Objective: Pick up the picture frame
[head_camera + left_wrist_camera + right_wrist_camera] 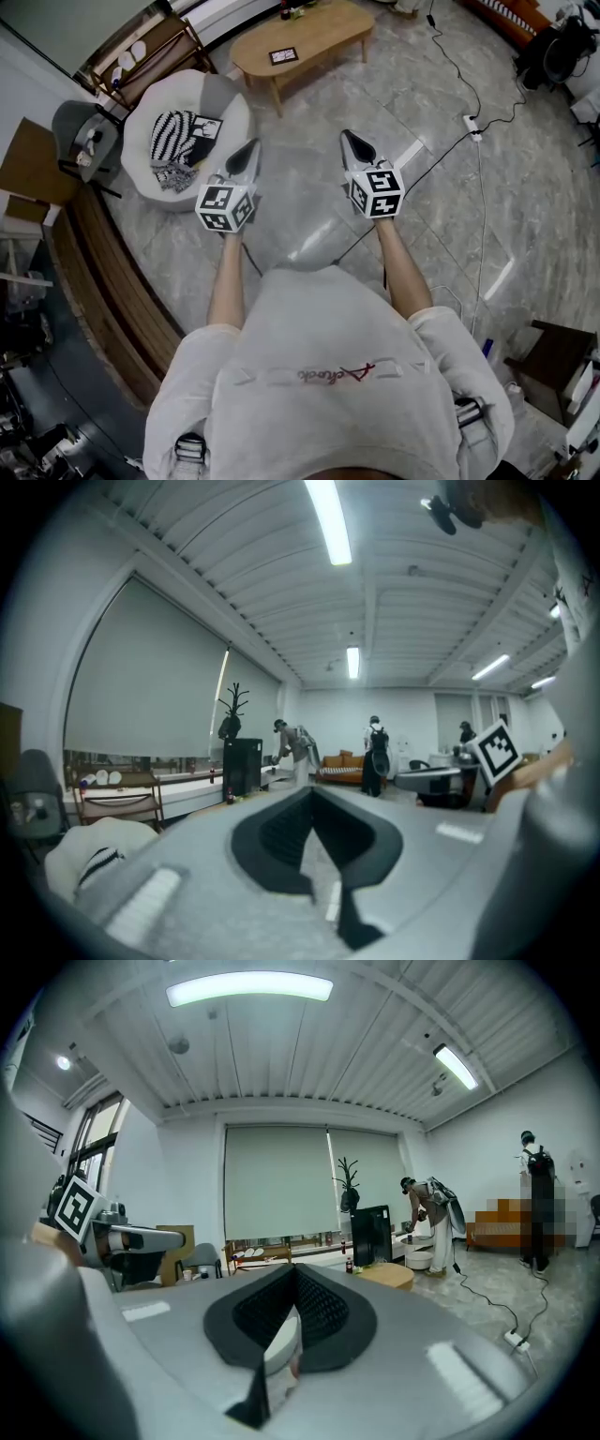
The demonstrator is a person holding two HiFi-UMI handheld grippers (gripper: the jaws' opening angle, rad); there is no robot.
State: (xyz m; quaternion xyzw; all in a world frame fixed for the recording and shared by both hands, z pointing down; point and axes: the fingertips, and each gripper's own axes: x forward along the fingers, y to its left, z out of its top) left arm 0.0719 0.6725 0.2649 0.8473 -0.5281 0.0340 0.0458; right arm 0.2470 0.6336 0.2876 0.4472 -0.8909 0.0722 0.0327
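A small dark picture frame (283, 55) lies flat on the oval wooden coffee table (328, 33) at the far side of the room. I cannot make it out in either gripper view. My left gripper (249, 151) and right gripper (354, 142) are held out side by side over the marble floor, well short of the table. Both point roughly level. The left gripper (314, 797) has its jaws shut with nothing between them. So does the right gripper (294, 1277), which faces the table's near end (385, 1275).
A round white chair (228, 105) holding a striped cushion (172, 137) and a black-and-white card stands left of the grippers. A power strip (472, 124) and cables cross the floor on the right. A wooden bench (103, 272) runs along the left. Several people (375, 752) stand far off.
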